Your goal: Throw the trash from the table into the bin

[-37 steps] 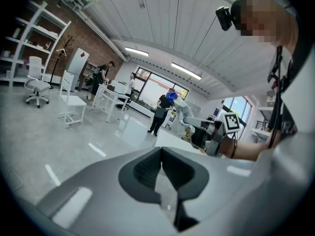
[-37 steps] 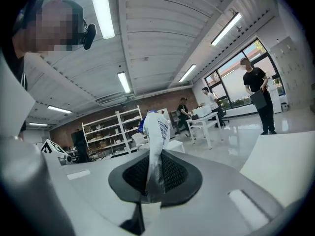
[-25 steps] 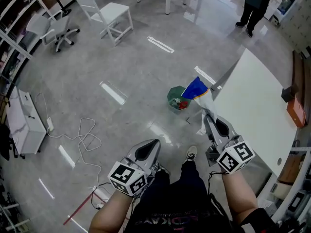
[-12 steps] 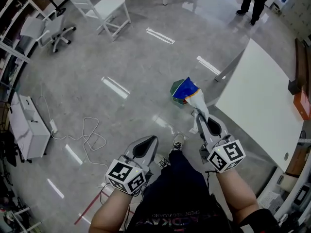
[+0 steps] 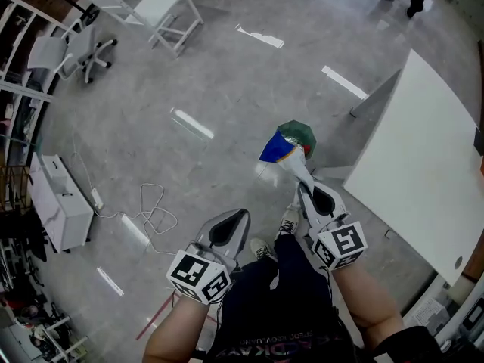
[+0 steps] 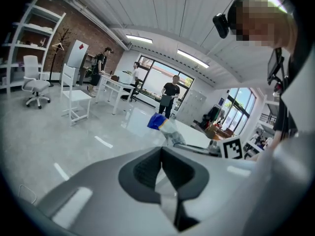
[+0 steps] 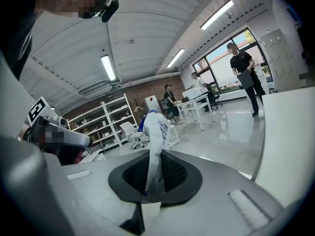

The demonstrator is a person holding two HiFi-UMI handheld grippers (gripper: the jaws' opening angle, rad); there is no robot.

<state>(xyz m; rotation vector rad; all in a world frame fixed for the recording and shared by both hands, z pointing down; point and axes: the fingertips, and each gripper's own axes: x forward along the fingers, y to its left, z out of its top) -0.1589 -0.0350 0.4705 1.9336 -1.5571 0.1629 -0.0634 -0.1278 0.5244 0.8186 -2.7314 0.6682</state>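
Now the right hand-held gripper (image 5: 302,186) has carried the wrapper (image 5: 278,148) across to the bin (image 5: 302,132). A second ago the wrapper showed on the worktop side of the bin. Half a second ago it covered the bin. It now overlaps the bin's near-left rim, with only the green far edge peeking out behind it. The bin also sits closer to the gripper than before, so the person has stepped in.

Grip is unchanged: jaws pinched tight on the wrapper's white twisted tail, blue end sticking out past the tips toward the bin. The left hand-held gripper (image 5: 236,219) trails on the near side of the bin, well apart from it, jaws together with nothing between them. The bin stands on the floor (image 5: 189,89) just beside the worktop (image 5: 423,150) corner.

Transport looks about done; release is what's left. This part is judgement only: from the steep top-down view the wrapper seems over the rim rather than centred on the opening. Its height above the bin can't be read. I'd push a bit further over the bin before opening, or the light wrapper could land on the floor beside it.
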